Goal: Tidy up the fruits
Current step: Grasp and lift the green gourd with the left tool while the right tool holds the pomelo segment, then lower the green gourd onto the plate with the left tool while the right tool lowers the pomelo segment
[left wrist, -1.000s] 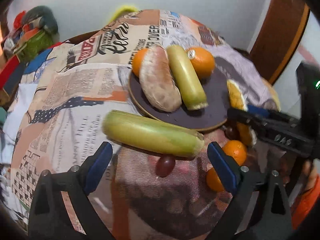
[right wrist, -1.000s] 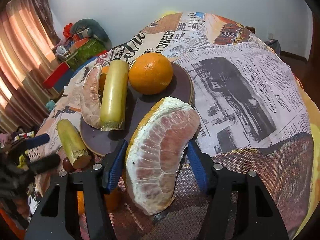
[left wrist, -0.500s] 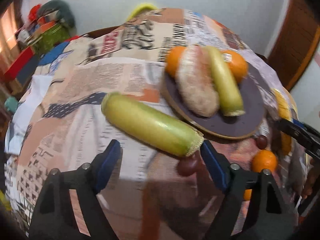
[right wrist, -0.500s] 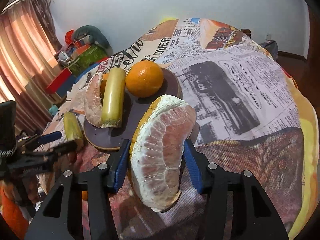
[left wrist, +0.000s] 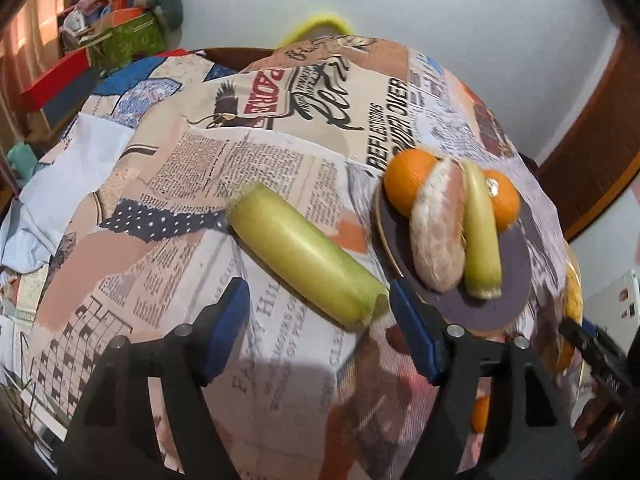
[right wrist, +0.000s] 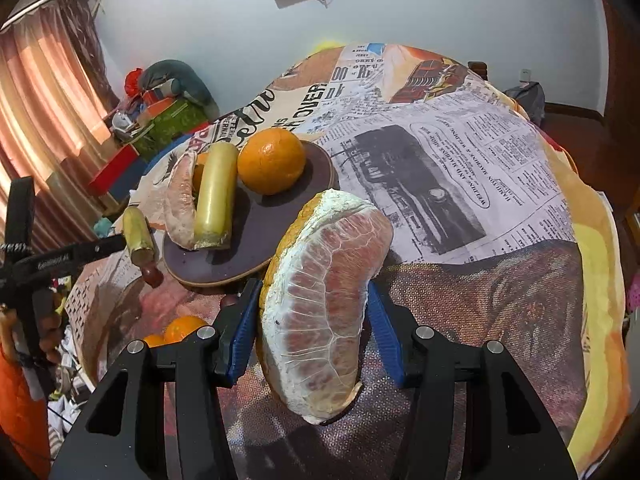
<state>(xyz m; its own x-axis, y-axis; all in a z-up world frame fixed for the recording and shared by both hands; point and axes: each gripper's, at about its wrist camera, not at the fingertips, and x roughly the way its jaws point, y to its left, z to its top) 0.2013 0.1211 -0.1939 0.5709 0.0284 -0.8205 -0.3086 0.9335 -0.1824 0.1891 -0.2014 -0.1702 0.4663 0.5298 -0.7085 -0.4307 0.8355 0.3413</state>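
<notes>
A dark round plate (left wrist: 516, 268) (right wrist: 276, 216) holds an orange (right wrist: 271, 161), a peeled pomelo wedge (left wrist: 438, 236), a green sugarcane piece (left wrist: 480, 236) and a second orange (left wrist: 408, 186). My left gripper (left wrist: 316, 330) holds a second green sugarcane piece (left wrist: 304, 266) (right wrist: 138, 234) by its cut end, lifted above the cloth left of the plate. My right gripper (right wrist: 314, 328) is shut on a large pomelo wedge (right wrist: 324, 308), held upright just in front of the plate.
The table wears a newspaper-print cloth (left wrist: 200, 168). Small oranges (right wrist: 182, 328) and a dark grape (right wrist: 152, 276) lie near the table's front-left edge. Boxes and bags (right wrist: 160, 120) are stacked by the curtain at left.
My left gripper has lifted the sugarcane piece and swung it left, away from the grape and small oranges. My right gripper has risen slightly with the pomelo wedge.
</notes>
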